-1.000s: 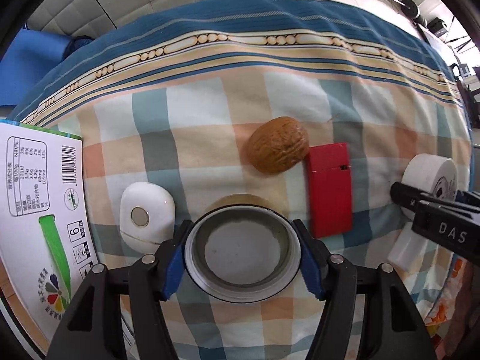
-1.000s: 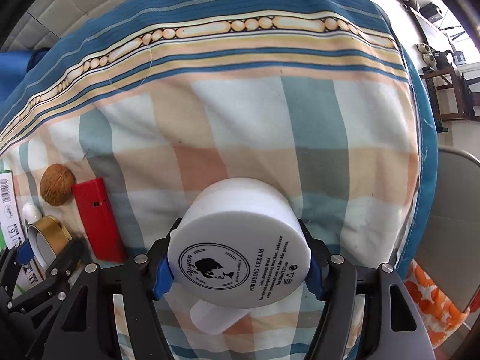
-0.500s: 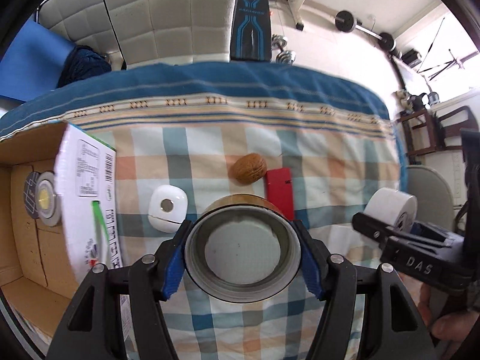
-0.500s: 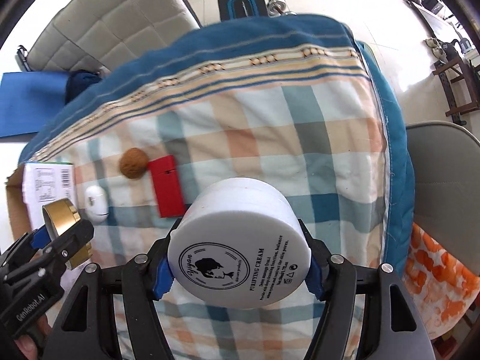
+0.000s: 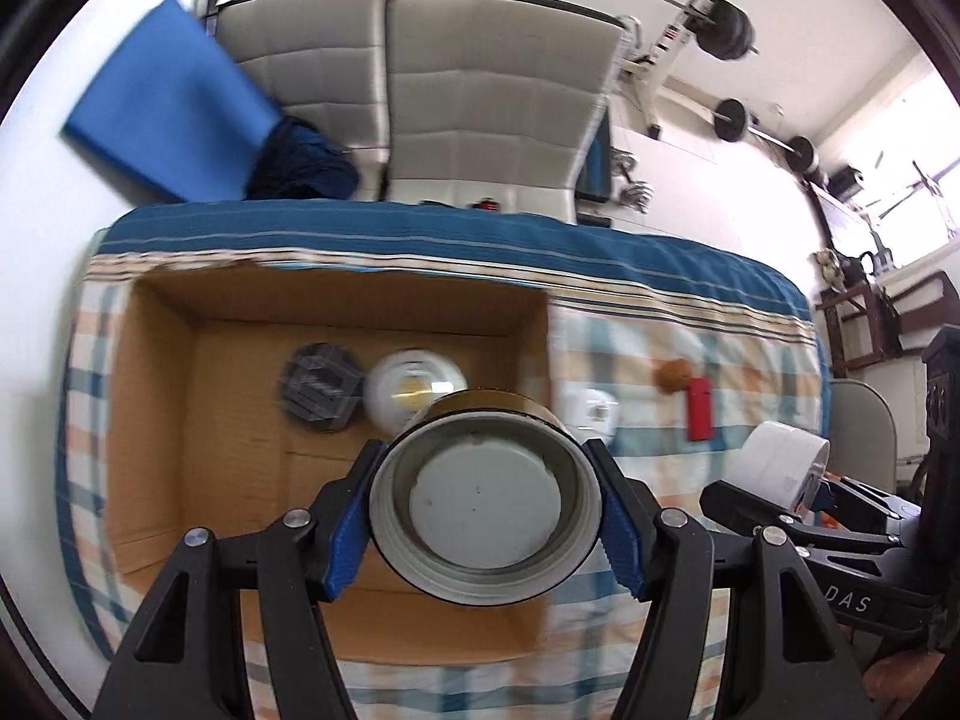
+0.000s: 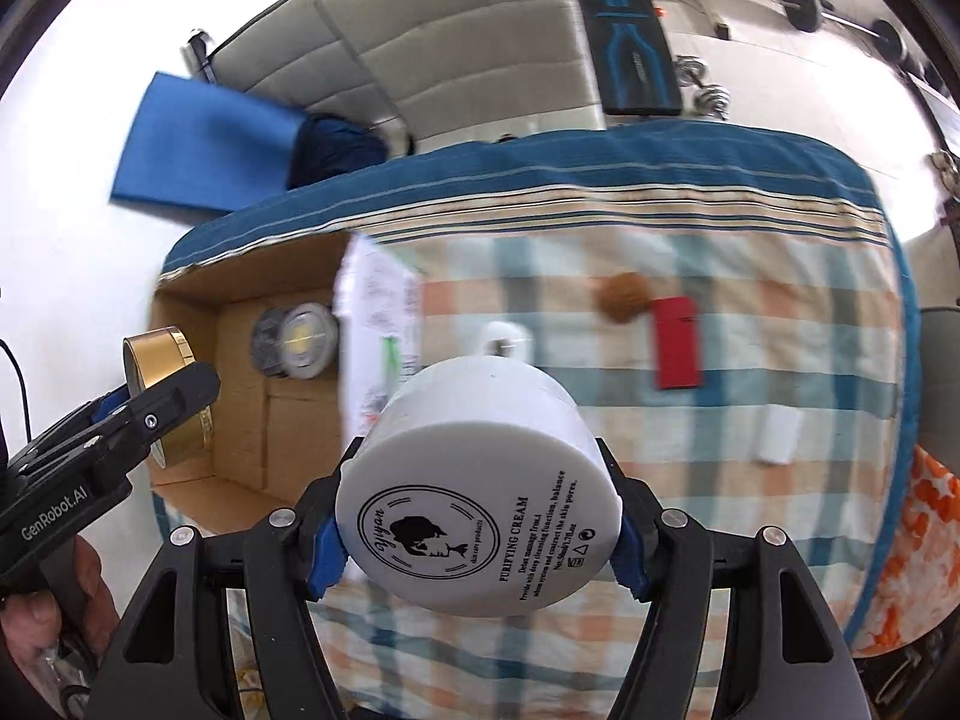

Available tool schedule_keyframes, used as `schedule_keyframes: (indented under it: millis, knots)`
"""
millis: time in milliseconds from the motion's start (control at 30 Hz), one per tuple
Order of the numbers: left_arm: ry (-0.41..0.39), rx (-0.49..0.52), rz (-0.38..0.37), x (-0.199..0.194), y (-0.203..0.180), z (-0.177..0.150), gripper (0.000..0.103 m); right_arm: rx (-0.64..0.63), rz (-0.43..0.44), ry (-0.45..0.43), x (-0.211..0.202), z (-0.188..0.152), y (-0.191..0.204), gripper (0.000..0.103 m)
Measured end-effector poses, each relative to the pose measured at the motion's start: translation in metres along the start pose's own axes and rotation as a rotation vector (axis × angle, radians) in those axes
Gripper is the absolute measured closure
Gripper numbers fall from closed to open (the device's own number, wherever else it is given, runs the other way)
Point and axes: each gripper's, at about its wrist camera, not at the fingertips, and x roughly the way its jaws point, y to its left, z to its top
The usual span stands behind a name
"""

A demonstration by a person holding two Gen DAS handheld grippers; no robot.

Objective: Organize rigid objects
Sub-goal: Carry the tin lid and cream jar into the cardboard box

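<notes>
Both grippers have risen and swung across toward the cardboard box (image 5: 336,324), which a second ago was barely in view: the left gripper (image 5: 485,501) is clenched on the gold-banded lid (image 5: 485,507), hanging above the box's near right part, and the right gripper (image 6: 477,510) is clamped on the white cream jar (image 6: 477,498), above the checked cloth (image 6: 750,420) just beside the box. I judge this the carry step; next comes lowering each piece in and letting go. Inside lie a dark ribbed disc (image 5: 321,387) touching a white-and-gold round piece (image 5: 414,387).
</notes>
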Motion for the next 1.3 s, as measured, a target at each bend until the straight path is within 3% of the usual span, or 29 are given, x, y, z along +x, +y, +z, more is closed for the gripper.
schedule_keyframes:
  millis: [233, 467, 600, 767, 867, 1300]
  knots:
    - [0.059, -0.060, 0.085, 0.014, 0.113, -0.011, 0.041, -0.058, 0.003, 0.050, 0.054, -0.001, 0.117, 0.032]
    - [0.189, -0.035, 0.138, 0.090, 0.166, 0.004, 0.041, -0.028, -0.093, 0.170, 0.152, 0.002, 0.155, 0.032]
    - [0.237, -0.020, 0.158, 0.128, 0.175, 0.013, 0.040, -0.048, -0.226, 0.169, 0.180, 0.001, 0.163, 0.032]
    - [0.258, -0.011, 0.172, 0.151, 0.180, 0.017, 0.040, -0.063, -0.253, 0.197, 0.193, -0.006, 0.183, 0.032]
    - [0.253, 0.030, 0.218, 0.157, 0.177, 0.015, 0.040, -0.043, -0.286, 0.216, 0.208, -0.009, 0.185, 0.032]
    - [0.265, 0.092, 0.272, 0.164, 0.186, -0.003, 0.039, -0.007, -0.406, 0.185, 0.247, -0.012, 0.202, 0.032]
